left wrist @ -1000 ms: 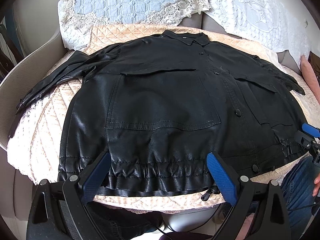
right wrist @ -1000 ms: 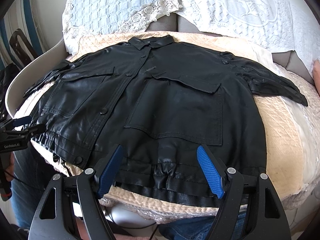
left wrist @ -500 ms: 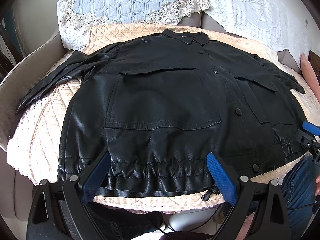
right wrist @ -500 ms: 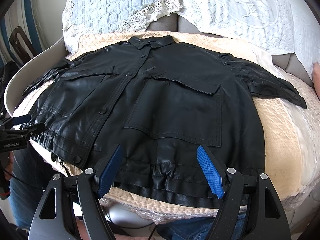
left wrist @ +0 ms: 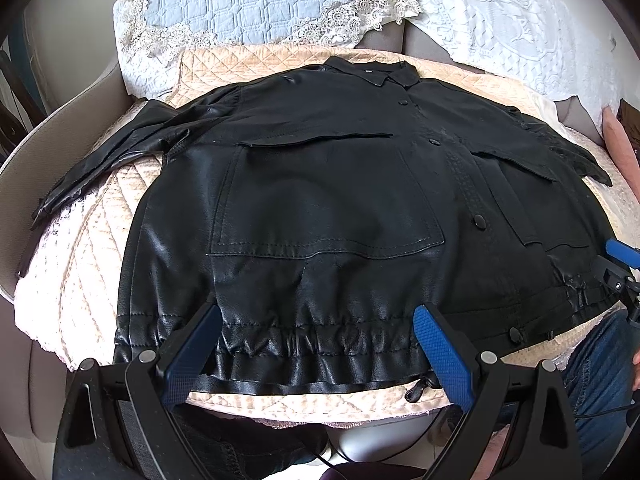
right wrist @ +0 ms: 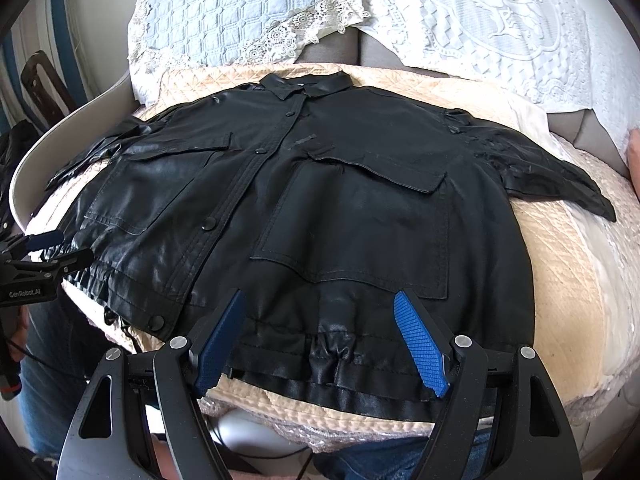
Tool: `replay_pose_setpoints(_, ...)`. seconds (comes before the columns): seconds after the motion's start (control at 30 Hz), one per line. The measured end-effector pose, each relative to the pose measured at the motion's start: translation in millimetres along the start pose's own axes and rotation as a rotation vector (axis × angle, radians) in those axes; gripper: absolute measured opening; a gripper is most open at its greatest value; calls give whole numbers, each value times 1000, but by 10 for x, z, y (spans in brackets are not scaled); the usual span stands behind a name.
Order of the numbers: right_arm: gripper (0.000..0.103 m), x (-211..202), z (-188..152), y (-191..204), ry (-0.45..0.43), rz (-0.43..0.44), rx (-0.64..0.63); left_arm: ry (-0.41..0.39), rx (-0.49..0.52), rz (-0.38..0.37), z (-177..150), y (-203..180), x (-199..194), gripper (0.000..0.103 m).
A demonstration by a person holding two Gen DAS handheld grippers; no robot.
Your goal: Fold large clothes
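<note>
Black jacket point(left wrist: 328, 200) is being kept spread flat, front up, across the quilted cushion point(left wrist: 92, 280), hem at its near edge. Left gripper point(left wrist: 316, 324) and right gripper point(right wrist: 320, 312) are being held spread above the hem, likely for a two-point grab.

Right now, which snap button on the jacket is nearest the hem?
The lowest snap on the jacket, right on the gathered hem band; the others run up toward the collar.
</note>
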State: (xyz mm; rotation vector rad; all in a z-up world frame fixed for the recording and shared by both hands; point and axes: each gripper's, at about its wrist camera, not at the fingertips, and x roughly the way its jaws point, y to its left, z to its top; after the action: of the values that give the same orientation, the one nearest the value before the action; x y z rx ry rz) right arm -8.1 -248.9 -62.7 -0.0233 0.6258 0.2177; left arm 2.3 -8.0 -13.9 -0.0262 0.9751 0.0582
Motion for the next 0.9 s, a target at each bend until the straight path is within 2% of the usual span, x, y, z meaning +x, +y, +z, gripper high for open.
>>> replay_pose_setpoints(0.9, 77, 52, 73, 61, 3, 5, -9, 6, -10, 1, 41, 57, 53, 98)
